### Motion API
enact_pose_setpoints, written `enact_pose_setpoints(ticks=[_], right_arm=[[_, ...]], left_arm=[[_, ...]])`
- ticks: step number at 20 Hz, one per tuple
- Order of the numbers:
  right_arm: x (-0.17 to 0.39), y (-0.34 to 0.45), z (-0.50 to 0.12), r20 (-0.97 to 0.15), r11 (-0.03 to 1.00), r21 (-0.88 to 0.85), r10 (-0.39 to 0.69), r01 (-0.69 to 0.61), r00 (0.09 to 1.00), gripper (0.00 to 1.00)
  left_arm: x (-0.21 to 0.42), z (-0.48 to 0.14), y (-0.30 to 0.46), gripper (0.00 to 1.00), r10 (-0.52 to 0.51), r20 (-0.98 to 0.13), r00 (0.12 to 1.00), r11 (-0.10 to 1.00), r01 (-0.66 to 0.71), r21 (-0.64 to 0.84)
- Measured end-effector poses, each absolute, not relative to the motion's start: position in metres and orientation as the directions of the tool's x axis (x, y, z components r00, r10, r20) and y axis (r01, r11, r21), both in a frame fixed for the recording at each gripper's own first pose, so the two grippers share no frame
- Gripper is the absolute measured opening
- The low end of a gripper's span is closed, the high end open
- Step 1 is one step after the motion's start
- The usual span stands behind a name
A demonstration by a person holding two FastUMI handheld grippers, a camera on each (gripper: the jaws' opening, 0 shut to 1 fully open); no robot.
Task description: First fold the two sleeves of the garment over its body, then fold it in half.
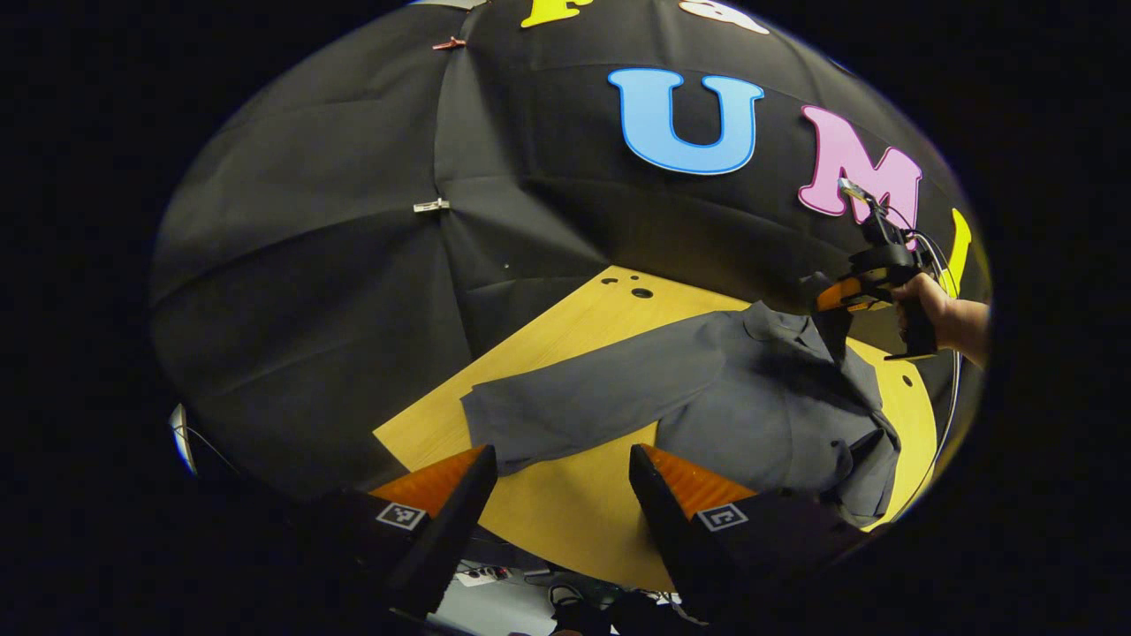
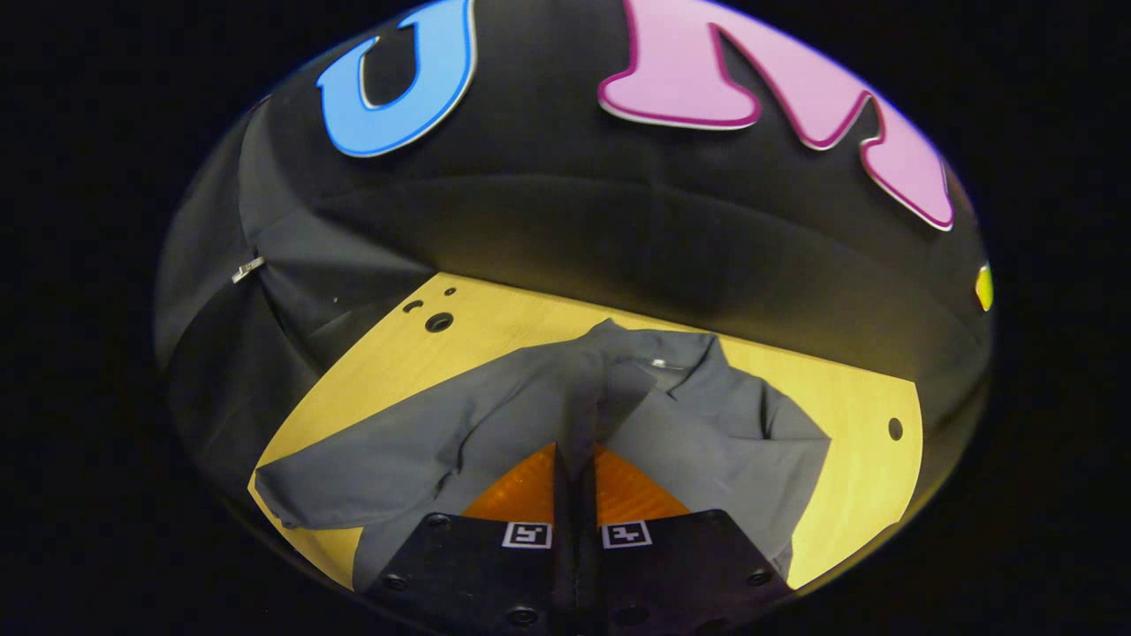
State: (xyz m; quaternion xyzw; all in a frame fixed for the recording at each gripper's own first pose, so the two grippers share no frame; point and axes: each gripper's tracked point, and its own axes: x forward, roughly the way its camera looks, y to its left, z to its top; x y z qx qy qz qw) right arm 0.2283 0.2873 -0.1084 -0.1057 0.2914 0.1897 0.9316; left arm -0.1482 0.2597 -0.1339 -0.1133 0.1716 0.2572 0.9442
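A dark grey long-sleeved shirt [image 1: 751, 406] lies on the yellow wooden table [image 1: 565, 512], collar toward the far wall. One sleeve [image 1: 574, 406] stretches flat to the left, its cuff just beyond my left gripper [image 1: 561, 464], which hovers open above the table's near edge with nothing between its fingers. At the far right a hand [image 1: 928, 309] holds my right gripper [image 1: 839, 305] over the shirt's far shoulder. In the right gripper view, that gripper [image 2: 576, 464] is shut on a fold of the other sleeve [image 2: 583, 415], lifted above the shirt's body [image 2: 707, 424].
The table has small round holes near its far left corner [image 1: 642, 292] and at its right side [image 2: 895, 428]. The black cloth wall stands close behind the table. Bare wood [image 2: 848, 389] shows to the right of the shirt.
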Motion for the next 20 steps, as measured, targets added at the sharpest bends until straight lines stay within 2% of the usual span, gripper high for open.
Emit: enact_pose_setpoints(ticks=[3, 6, 7, 8, 9, 14, 15, 16, 18, 19, 20], right_arm=[[0.224, 0.31, -0.135, -0.622, 0.899, -0.098, 0.279, -0.426, 0.732, 0.06], [0.222, 0.334, -0.149, -0.636, 0.898, -0.077, 0.292, -0.434, 0.715, 0.11], [0.22, 0.339, -0.153, -0.64, 0.898, -0.069, 0.295, -0.435, 0.71, 0.2], [0.219, 0.343, -0.157, -0.647, 0.899, -0.067, 0.292, -0.434, 0.704, 0.22], [0.217, 0.346, -0.161, -0.654, 0.898, -0.07, 0.287, -0.434, 0.7, 0.13], [0.192, 0.366, -0.167, -0.661, 0.868, -0.046, 0.345, -0.495, 0.667, 0.23], [0.183, 0.366, -0.167, -0.663, 0.864, -0.041, 0.352, -0.501, 0.661, 0.14], [0.175, 0.365, -0.166, -0.659, 0.864, -0.037, 0.356, -0.502, 0.662, 0.28], [0.156, 0.364, -0.163, -0.659, 0.867, -0.004, 0.373, -0.499, 0.653, 0.36], [0.147, 0.362, -0.161, -0.658, 0.869, 0.019, 0.383, -0.495, 0.648, 0.63], [0.141, 0.357, -0.156, -0.652, 0.874, 0.031, 0.385, -0.485, 0.653, 0.64]], left_arm=[[-0.157, -0.137, 0.267, 0.95, 0.466, -0.389, 0.795, 0.825, -0.549, -0.134], [-0.162, -0.146, 0.267, 0.95, 0.46, -0.407, 0.789, 0.821, -0.553, -0.145], [-0.161, -0.147, 0.265, 0.95, 0.452, -0.413, 0.79, 0.823, -0.548, -0.148], [-0.162, -0.148, 0.264, 0.95, 0.444, -0.415, 0.794, 0.827, -0.542, -0.151], [-0.161, -0.147, 0.264, 0.95, 0.438, -0.412, 0.799, 0.831, -0.535, -0.154], [-0.153, -0.148, 0.267, 0.95, 0.436, -0.399, 0.807, 0.838, -0.526, -0.148], [-0.151, -0.148, 0.27, 0.95, 0.437, -0.397, 0.807, 0.838, -0.525, -0.146], [-0.149, -0.149, 0.272, 0.95, 0.437, -0.396, 0.808, 0.838, -0.525, -0.147], [-0.141, -0.146, 0.28, 0.95, 0.439, -0.383, 0.813, 0.837, -0.525, -0.156], [-0.137, -0.145, 0.286, 0.95, 0.443, -0.376, 0.814, 0.834, -0.528, -0.16], [-0.133, -0.145, 0.293, 0.95, 0.448, -0.369, 0.814, 0.832, -0.531, -0.161]])
